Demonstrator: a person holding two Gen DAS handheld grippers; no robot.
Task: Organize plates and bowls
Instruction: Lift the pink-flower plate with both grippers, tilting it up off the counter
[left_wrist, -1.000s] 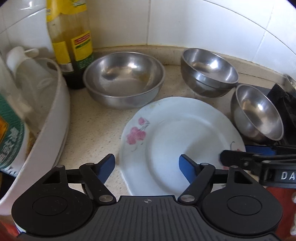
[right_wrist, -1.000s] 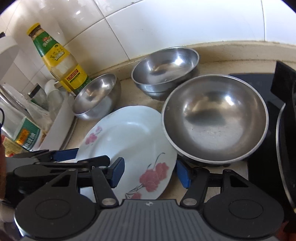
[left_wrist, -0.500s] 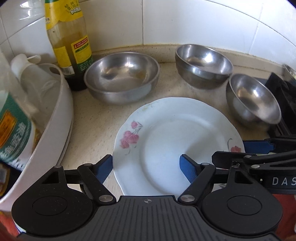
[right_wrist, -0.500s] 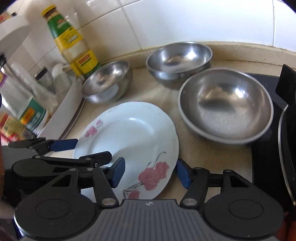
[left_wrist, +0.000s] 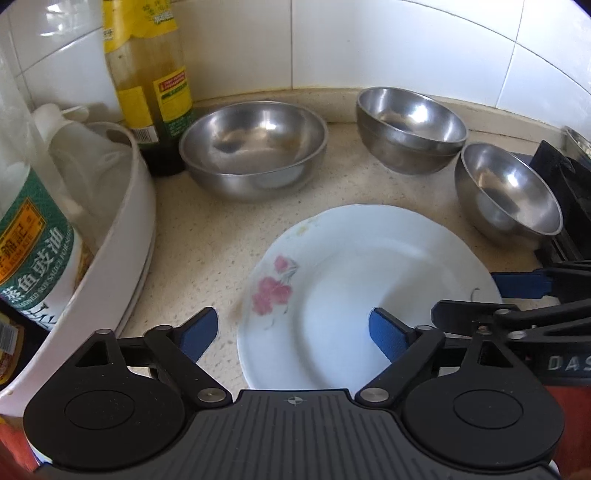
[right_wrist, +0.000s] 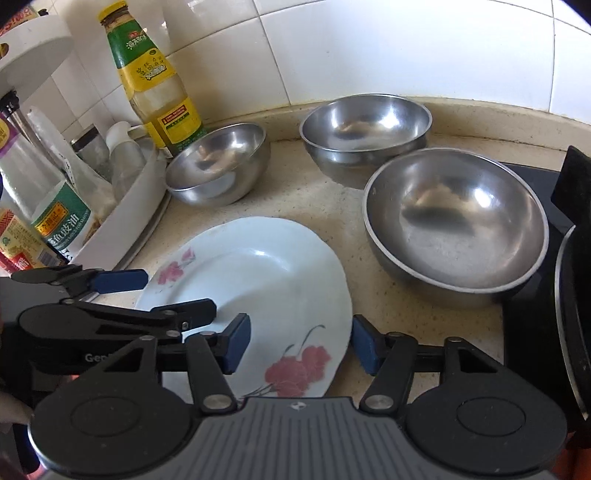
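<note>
A white plate with pink flowers (left_wrist: 369, 288) lies flat on the speckled counter, also in the right wrist view (right_wrist: 258, 280). Three steel bowls stand behind it: a wide one at back left (left_wrist: 255, 147), a deep one at back middle (left_wrist: 410, 129), and one at the right (left_wrist: 506, 192). In the right wrist view they show as left (right_wrist: 218, 166), back (right_wrist: 365, 129) and large right (right_wrist: 454, 221). My left gripper (left_wrist: 291, 332) is open over the plate's near left edge. My right gripper (right_wrist: 299, 343) is open over the plate's near right edge.
A white rack (left_wrist: 122, 229) with sauce bottles stands at the left, and a yellow-labelled bottle (left_wrist: 147, 74) stands against the tiled wall. A black stove (right_wrist: 532, 258) with a pan edge is at the right. The tiled wall closes the back.
Both grippers have pulled back and risen slightly; the bowls now look farther away. The right-hand bowl stands farther from the plate than a second ago. Both grippers stay open.
</note>
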